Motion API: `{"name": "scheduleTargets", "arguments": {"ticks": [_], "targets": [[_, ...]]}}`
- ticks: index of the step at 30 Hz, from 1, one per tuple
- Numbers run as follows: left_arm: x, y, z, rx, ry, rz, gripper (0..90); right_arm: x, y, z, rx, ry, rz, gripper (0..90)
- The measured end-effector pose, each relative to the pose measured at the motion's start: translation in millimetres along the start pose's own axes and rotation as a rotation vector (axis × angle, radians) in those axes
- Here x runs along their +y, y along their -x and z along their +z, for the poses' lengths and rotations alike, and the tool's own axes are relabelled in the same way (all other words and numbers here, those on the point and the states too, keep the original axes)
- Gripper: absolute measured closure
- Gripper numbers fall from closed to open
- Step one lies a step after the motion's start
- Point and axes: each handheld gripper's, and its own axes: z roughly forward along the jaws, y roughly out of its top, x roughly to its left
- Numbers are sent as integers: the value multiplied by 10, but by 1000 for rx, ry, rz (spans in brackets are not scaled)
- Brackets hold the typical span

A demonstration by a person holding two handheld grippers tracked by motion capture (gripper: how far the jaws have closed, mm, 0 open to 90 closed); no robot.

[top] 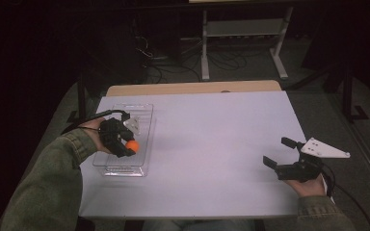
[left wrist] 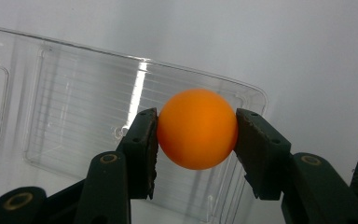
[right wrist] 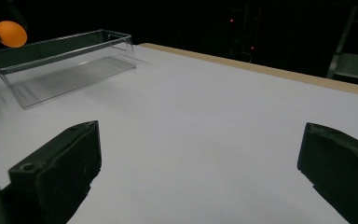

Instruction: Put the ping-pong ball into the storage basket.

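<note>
Dark room all around, cables and a metal frame [top: 243, 29] dim in the background, and a pale tabletop [top: 212, 144] was the one bright patch. Over on the person's left side, the left claw [top: 129, 147] was pinching an orange ball [left wrist: 197, 128], one black pad pressed on each flank, the ball sitting squarely between them. It hung right above the clear plastic tray [top: 147, 113], and from the left gripper view the ribbed floor of that tray lay directly beneath the ball, near one end. The ball was in the air, though, not resting on anything; from the right gripper view it [right wrist: 10, 33] floated at rim height by the tray's far end.

So the pick looked done, and the carry looked as good as done too. What seemed left was the drop: lower a touch, spread the pads, let the ball settle inside. The tray held nothing else that could be seen.

Meanwhile the right claw [top: 283, 151] sat spread wide and idle near the opposite edge of the tabletop, well apart from the action, with nothing between its pads.
</note>
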Motion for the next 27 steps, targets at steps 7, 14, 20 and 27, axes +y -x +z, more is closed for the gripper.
{"name": "scheduleTargets", "arguments": {"ticks": [7, 14, 20, 27], "targets": [[1, 2, 79, -5, -6, 5, 506, -3, -1, -2, 0, 0, 0, 0], [7, -9, 159, -16, -14, 5, 506, -5, -3, -6, 0, 0, 1, 0], [6, -21, 230, -21, -31, 4, 506, -8, 0, -5, 1, -2, 1, 0], [-3, -38, 268, -26, -33, 1, 506, -9, 2, -4, 1, -3, 1, 0]]}}
